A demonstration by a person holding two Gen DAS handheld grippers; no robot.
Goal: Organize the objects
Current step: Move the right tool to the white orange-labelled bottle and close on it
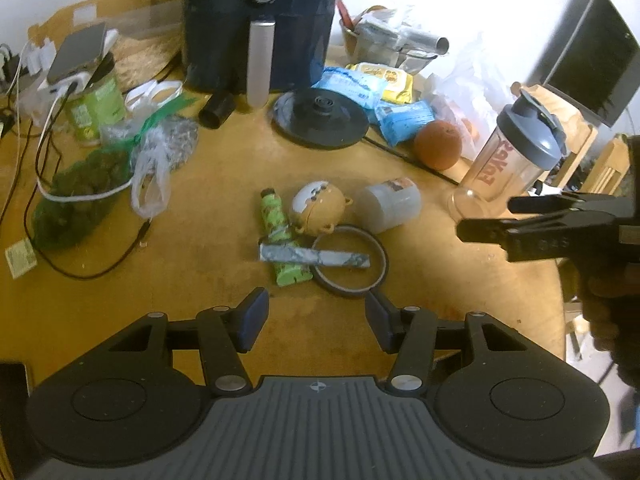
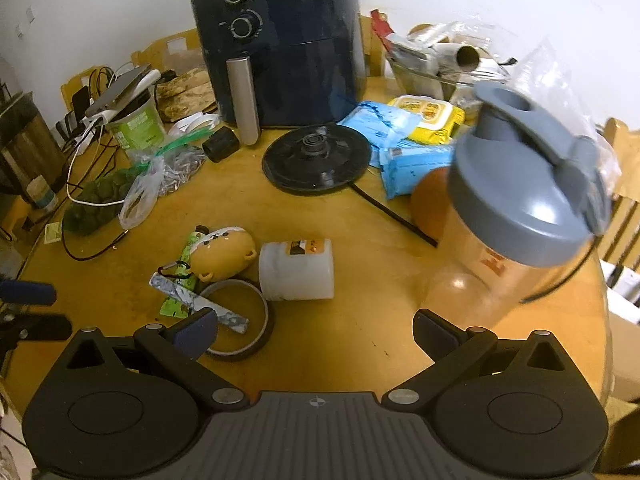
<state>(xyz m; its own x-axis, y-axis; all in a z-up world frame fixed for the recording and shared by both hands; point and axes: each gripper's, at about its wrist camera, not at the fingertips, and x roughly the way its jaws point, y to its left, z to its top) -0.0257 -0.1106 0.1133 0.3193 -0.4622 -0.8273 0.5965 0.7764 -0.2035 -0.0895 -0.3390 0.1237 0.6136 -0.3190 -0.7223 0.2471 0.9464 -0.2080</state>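
Note:
A small heap lies mid-table: a green tube [image 1: 280,236], a round tan-and-white case [image 1: 318,208], a white jar [image 1: 390,206] on its side, a dark tape ring [image 1: 348,258] and a grey strip [image 1: 316,258] across the ring. My left gripper [image 1: 316,320] hovers just in front of the heap, open, nothing between its pads. A clear shaker bottle [image 2: 520,200] with a grey lid stands at the right, beyond the right finger of my right gripper [image 2: 316,332], which is open wide and holds nothing. From the left wrist view the right gripper [image 1: 486,218] sits close by the bottle's [image 1: 516,152] base.
A dark air fryer [image 2: 280,40] stands at the back, a black kettle base [image 2: 316,160] with its cord before it. An orange [image 1: 438,144], blue and yellow wipe packs [image 2: 404,140], plastic bags [image 1: 152,176], a green tub [image 2: 138,124] and cables [image 1: 48,184] crowd the back and left. The table edge [image 2: 600,320] is near right.

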